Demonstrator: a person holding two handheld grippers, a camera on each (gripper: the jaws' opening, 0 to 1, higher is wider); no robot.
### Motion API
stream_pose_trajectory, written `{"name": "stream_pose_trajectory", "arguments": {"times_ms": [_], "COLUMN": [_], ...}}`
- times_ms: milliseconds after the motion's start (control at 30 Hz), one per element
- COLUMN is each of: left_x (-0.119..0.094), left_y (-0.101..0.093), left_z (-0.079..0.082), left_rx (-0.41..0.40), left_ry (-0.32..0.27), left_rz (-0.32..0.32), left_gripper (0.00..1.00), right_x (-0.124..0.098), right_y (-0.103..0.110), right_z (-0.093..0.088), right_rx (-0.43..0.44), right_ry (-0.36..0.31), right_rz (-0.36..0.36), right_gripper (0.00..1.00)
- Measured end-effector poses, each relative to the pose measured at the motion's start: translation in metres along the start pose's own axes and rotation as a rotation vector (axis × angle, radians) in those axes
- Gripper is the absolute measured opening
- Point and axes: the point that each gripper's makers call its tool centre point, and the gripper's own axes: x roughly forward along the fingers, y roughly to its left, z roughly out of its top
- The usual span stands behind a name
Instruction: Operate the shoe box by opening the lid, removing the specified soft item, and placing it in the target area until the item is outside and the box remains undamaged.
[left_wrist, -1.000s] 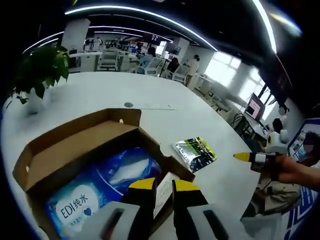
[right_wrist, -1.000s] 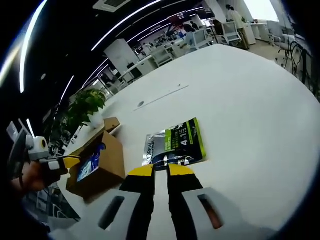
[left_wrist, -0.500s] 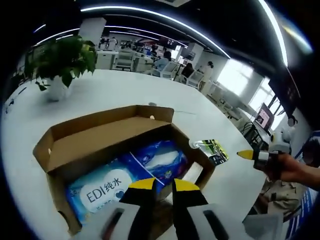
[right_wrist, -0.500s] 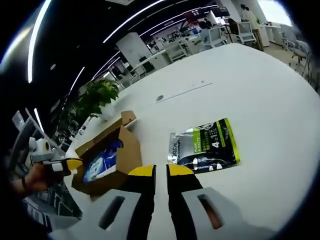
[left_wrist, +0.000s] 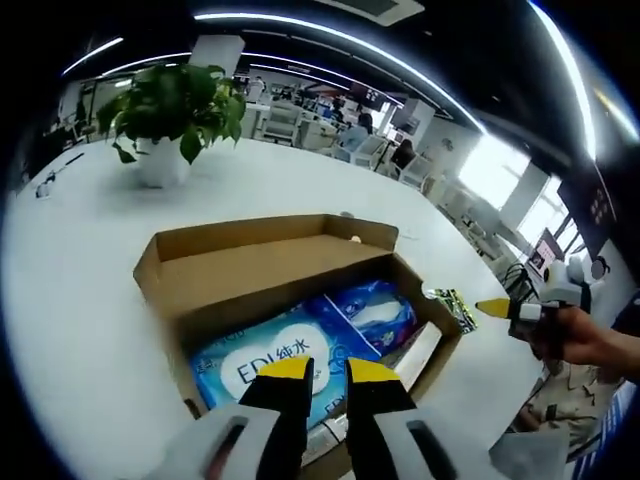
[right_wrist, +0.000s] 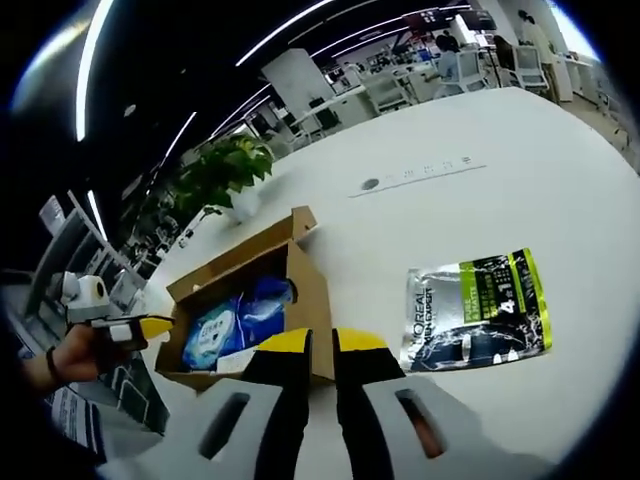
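My left claw (left_wrist: 318, 368) hangs narrow and empty over the open shoe box (left_wrist: 262, 262), where blue wipe packs (left_wrist: 268, 367) lie. My right claw (right_wrist: 311, 342), narrow and empty, sits near the box; the silver-green pouch (right_wrist: 476, 312) lies on the white surface (right_wrist: 440, 215) beside it.

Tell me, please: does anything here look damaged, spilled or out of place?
Nothing stands out. The shoe box sits open and intact with the blue packs inside, and the green pouch lies flat on the table.
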Motion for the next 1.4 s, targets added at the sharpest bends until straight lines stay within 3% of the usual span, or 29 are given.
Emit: {"name": "stream_pose_trajectory", "arguments": {"times_ms": [367,933,1400], "left_x": [-0.006,-0.030,-0.058], "left_y": [0.014,0.029,0.043], "left_z": [-0.001,-0.017,-0.024], "left_rx": [-0.036,-0.094,-0.155], "left_ry": [-0.020,-0.054,-0.101], "left_rz": [0.016,0.037,0.076], "left_gripper": [0.12,0.12,0.12], "right_x": [0.018,0.063,0.103], "right_y": [0.024,0.093,0.124], "right_z": [0.001,0.002,-0.017], "right_rx": [-0.031,-0.111,-0.138], "right_ry": [0.030,0.073,0.136], "right_rz": [0.048,0.165,0.207], "right_gripper": [0.06,0.07,0.10]}}
